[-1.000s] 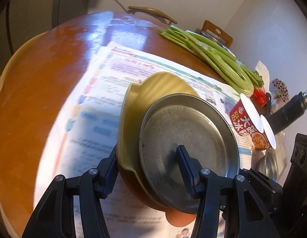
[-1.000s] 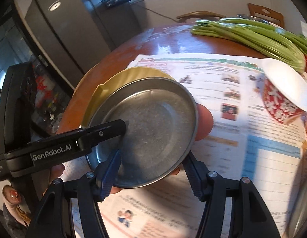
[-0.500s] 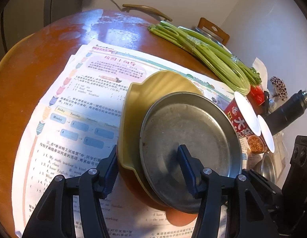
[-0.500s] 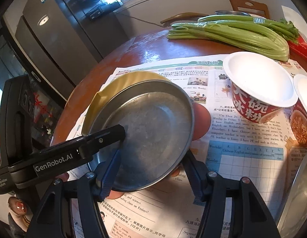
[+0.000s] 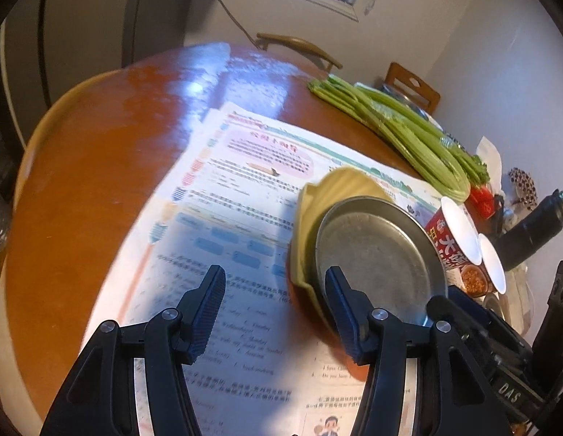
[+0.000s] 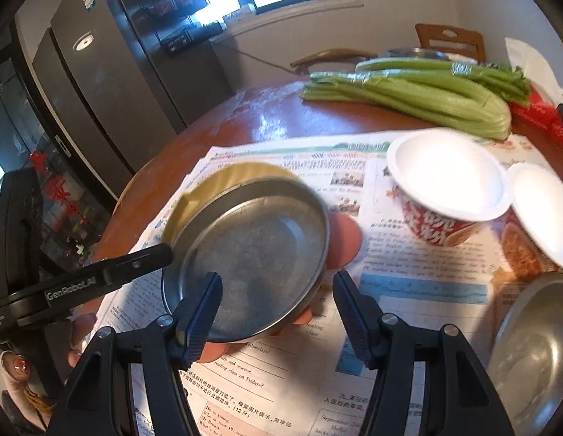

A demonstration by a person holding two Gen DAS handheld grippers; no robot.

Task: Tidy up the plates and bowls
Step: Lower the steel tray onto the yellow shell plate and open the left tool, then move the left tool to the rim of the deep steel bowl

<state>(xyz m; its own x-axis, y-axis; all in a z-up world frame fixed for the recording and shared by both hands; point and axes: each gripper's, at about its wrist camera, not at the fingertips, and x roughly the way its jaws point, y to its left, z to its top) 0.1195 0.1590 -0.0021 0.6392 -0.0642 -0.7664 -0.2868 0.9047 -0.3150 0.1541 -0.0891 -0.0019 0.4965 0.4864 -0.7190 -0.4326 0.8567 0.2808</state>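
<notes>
Metal plate (image 6: 250,261) nested in yellow dish (image 5: 318,200), on newspaper (image 5: 227,218) beside red cup (image 6: 437,196). Left hand-held gripper (image 5: 274,312): parted, empty. Right hand-held gripper (image 6: 278,312): parted, plate rim between jaws, contact unclear.

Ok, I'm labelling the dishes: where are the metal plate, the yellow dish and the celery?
metal plate (image 6: 259,254): right wrist view, its flat middle.
yellow dish (image 5: 339,185): left wrist view, its upper rim.
celery (image 6: 419,94): right wrist view, mid-stalks.

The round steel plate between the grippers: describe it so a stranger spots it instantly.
On the round brown wooden table, over the printed newspaper sheets, look left of the red instant-noodle cup. The shallow grey steel plate sits in a yellow dish, the only nested pair.
</notes>
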